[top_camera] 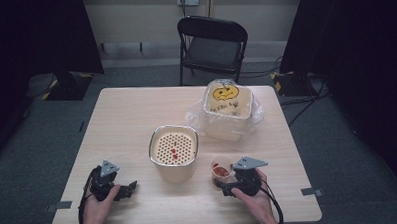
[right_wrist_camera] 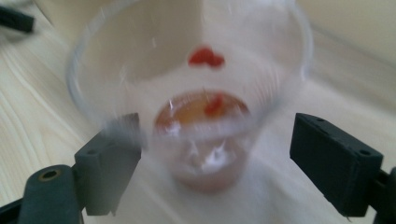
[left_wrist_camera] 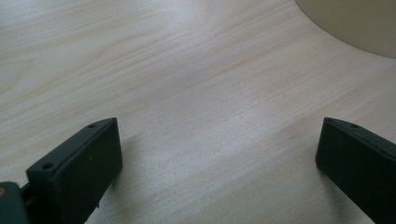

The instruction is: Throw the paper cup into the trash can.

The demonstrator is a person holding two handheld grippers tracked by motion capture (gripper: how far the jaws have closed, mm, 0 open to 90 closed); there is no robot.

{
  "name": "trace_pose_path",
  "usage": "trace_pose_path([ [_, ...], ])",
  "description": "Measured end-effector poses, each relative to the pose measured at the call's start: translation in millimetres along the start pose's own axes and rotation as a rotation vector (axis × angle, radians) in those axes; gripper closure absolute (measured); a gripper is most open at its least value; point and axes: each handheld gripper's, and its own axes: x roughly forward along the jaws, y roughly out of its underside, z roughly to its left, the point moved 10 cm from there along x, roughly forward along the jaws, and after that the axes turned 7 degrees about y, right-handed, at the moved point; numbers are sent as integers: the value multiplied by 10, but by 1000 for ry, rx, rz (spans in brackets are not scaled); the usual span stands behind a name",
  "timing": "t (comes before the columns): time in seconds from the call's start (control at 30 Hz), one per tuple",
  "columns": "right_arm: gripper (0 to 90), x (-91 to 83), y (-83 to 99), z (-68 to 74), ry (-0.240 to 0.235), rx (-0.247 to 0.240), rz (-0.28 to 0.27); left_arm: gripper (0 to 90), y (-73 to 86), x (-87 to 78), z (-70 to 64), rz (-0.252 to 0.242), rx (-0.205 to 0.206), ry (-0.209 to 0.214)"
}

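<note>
A small clear plastic cup [top_camera: 220, 169] with red bits and a little liquid stands on the table near the front right. My right gripper [top_camera: 228, 183] is open around it; in the right gripper view the cup [right_wrist_camera: 196, 107] sits between the wide-spread jaws, blurred, nearer the left jaw. A cream square container with a perforated insert and red bits on it [top_camera: 173, 149] stands in the middle of the table. My left gripper [top_camera: 130, 187] rests open near the front left, over bare wood [left_wrist_camera: 201, 116], with nothing between its jaws.
A second cream container with a yellow face drawn on its lid [top_camera: 227, 102] sits on clear plastic wrap at the back right. A black folding chair [top_camera: 211, 46] stands beyond the table [top_camera: 121, 119]. The cream container's wall [left_wrist_camera: 355, 23] shows ahead of the left gripper.
</note>
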Motion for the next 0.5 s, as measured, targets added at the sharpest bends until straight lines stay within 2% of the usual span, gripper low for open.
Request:
trace_pose_path([
  [0.1,174,43,-70,20,-1,-8,-15,0,0,0,0,0,0,0],
  [0.17,269,120,-126,66,-37,-22,-25,0,0,0,0,0,0,0],
  [0.23,286,135,-129,65,-40,-20,-23,0,0,0,0,0,0,0],
  [0.3,324,179,-141,64,-50,3,-24,0,0,0,0,-1,-1,0],
  [0.43,356,190,-149,44,-28,-27,-28,0,0,0,0,0,0,-1],
  [0.5,370,185,-153,40,-31,-22,-25,0,0,0,0,0,0,-1],
])
